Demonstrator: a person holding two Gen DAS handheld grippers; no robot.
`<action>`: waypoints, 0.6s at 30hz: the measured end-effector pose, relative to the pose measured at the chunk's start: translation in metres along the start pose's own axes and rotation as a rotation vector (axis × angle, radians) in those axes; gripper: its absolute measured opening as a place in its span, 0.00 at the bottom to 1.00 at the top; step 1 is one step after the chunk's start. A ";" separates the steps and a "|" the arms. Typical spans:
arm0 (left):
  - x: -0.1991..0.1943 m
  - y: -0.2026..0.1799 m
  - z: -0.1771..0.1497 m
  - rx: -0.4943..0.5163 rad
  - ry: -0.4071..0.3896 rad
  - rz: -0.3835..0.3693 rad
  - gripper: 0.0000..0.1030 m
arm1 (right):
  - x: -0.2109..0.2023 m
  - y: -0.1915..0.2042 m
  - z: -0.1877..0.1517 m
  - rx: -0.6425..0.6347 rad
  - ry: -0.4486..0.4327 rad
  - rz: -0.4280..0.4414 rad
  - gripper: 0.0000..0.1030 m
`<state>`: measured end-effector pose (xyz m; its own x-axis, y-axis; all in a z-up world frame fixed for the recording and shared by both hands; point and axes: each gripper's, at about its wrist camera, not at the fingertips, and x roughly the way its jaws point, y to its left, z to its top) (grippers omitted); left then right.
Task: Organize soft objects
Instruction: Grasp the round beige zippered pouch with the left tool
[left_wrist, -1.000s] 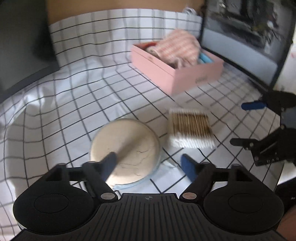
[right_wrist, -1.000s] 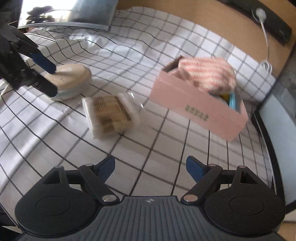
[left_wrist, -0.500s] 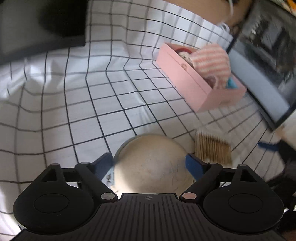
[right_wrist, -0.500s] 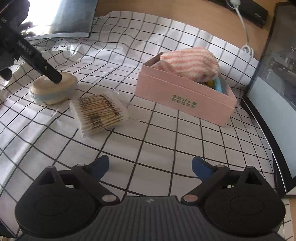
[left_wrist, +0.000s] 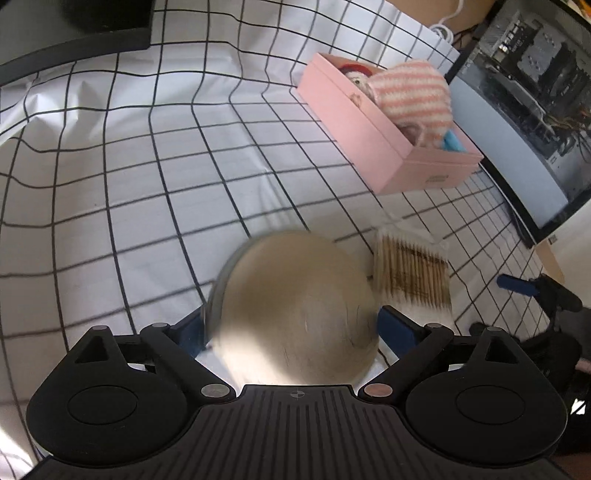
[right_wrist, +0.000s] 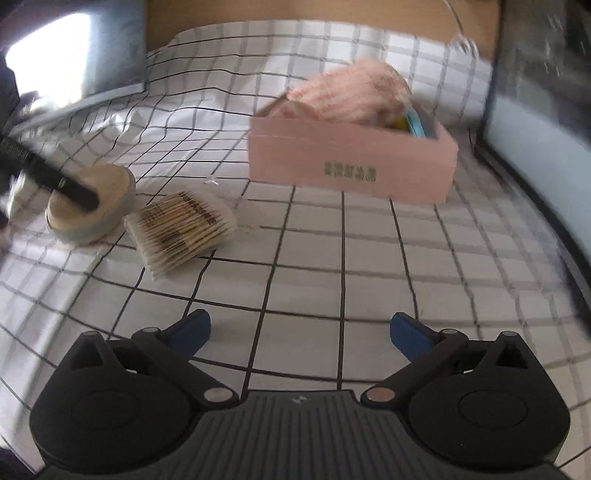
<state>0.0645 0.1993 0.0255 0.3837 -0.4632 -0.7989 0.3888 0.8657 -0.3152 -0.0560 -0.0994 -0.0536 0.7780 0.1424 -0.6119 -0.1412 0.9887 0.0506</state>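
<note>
I am holding my left gripper (left_wrist: 291, 325) with its blue fingers (left_wrist: 397, 328) set one on each side of the round cream powder puff (left_wrist: 295, 314), low in the centre of the left wrist frame. The fingers are at its flanks, but the puff is blurred and I cannot tell whether they are already clamping it or only bracketing it. My right gripper (right_wrist: 301, 330) is hanging over bare checked cloth (right_wrist: 332, 258) on the worktop, its fingers wide apart and gripping nothing.

Just beside the puff, toward the right of the left wrist frame, the pack of cotton swabs (left_wrist: 413, 277) is lying flat on the cloth. Farther off, at upper right, the pink box (left_wrist: 373, 140) is already carrying a striped pink towel (left_wrist: 413, 96), heaped above its rim, with something blue tucked at its end.

I am judging the task partly done: the towel is in, while the puff and the swabs are still outside the box. The puff is looking pale, domed and squashy, sitting on a thin bluish base.
</note>
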 end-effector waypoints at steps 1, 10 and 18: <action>-0.001 -0.005 -0.004 0.001 -0.008 0.015 0.94 | 0.000 0.001 -0.001 -0.011 0.000 -0.002 1.00; -0.004 -0.018 -0.029 -0.166 -0.186 0.040 0.90 | 0.004 0.008 0.017 -0.085 0.089 0.047 1.00; -0.012 -0.025 -0.042 -0.192 -0.210 0.109 0.90 | -0.011 0.068 0.039 -0.402 -0.118 0.056 1.00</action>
<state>0.0153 0.1910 0.0212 0.5869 -0.3777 -0.7162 0.1785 0.9231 -0.3405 -0.0501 -0.0322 -0.0127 0.8237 0.2231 -0.5213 -0.3948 0.8855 -0.2449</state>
